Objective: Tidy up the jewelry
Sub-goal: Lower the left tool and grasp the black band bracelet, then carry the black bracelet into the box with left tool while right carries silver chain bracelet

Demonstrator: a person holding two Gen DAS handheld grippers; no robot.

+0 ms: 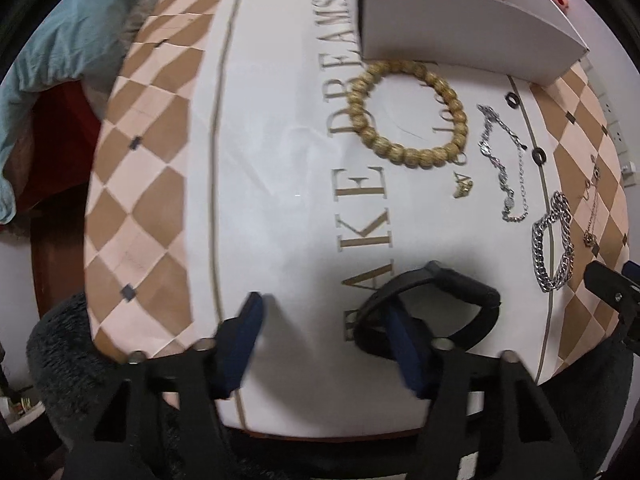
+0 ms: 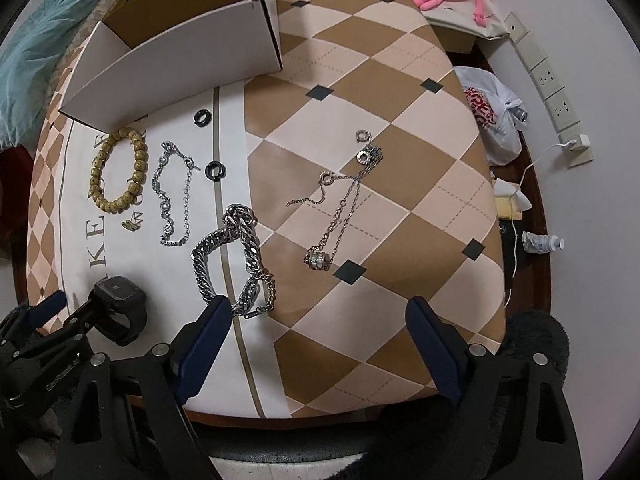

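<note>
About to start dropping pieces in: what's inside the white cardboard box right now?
The white cardboard box shows only bare brown inner walls in both views. Its floor is hidden behind the front wall, so I cannot tell whether any jewelry is already in there.

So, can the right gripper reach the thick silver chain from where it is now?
Probably yes. The right gripper is open, and the thick silver chain lies flat on the cloth just ahead of its left finger. Nothing stands between them.
</note>
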